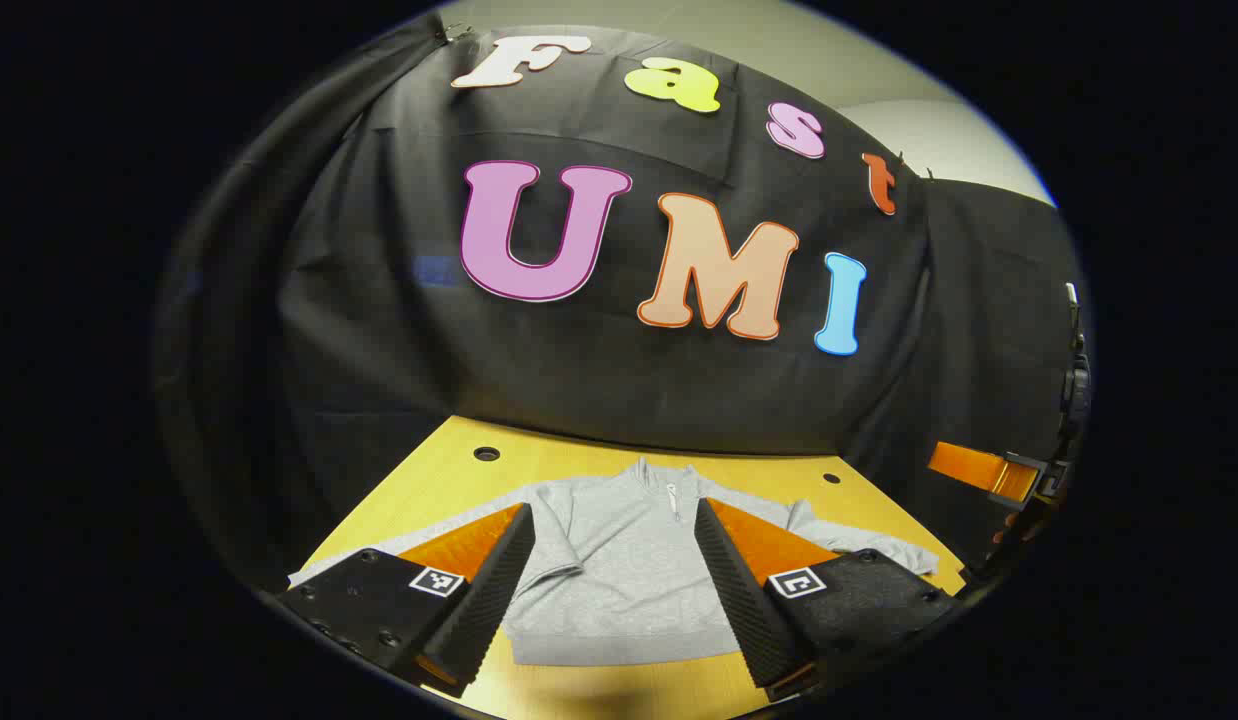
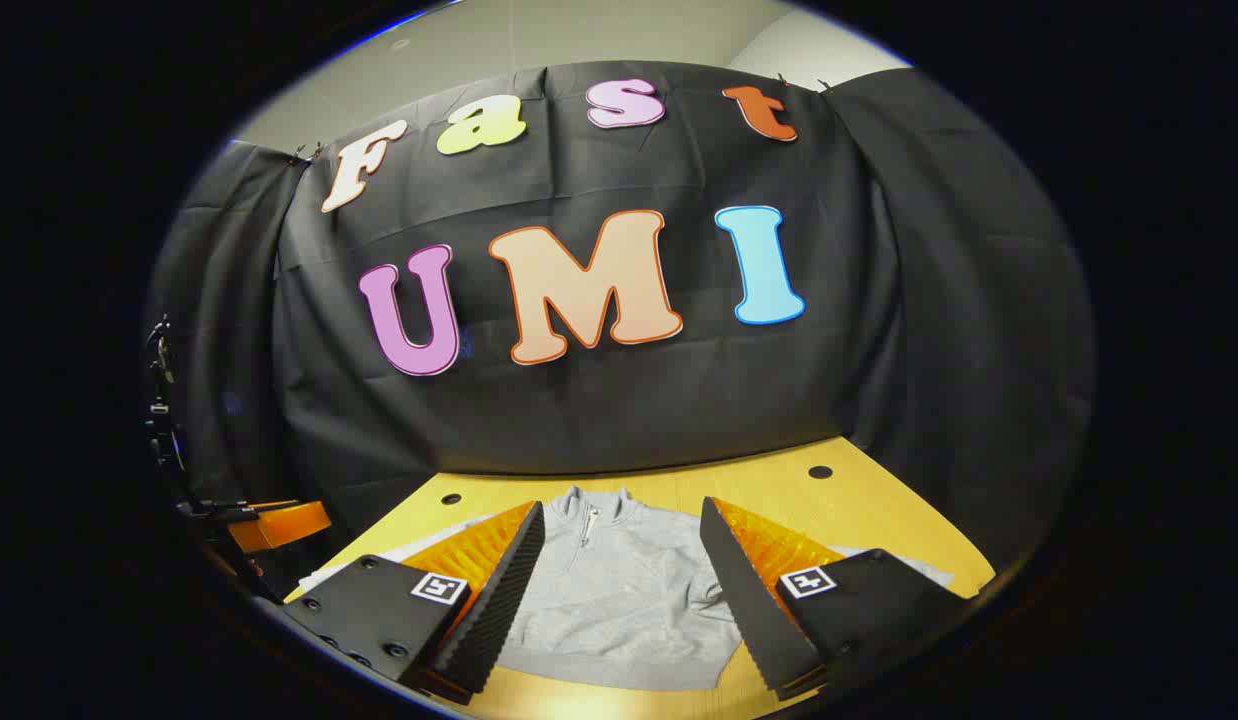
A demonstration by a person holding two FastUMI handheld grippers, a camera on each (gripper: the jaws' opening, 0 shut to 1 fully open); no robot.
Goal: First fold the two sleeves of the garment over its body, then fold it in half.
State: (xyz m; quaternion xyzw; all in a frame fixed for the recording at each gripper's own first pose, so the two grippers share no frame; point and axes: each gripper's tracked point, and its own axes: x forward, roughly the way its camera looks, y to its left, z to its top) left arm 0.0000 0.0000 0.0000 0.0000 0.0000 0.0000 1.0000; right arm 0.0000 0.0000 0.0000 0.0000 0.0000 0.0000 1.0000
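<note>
Garment: a grey top with a short zip at the collar lies flat, front up, on the wooden surface, collar toward the booth wall, hem toward the camera.
Sleeves: both spread out to the sides, not folded over the body.
Left tongs: wide apart, holding nothing, above the near part of the garment.
Right tongs: wide apart, holding nothing, over the garment's body.
Other tongs: each view shows the other tool at its edge, beside the surface.
Surface: small round holes near its far corners.
</note>
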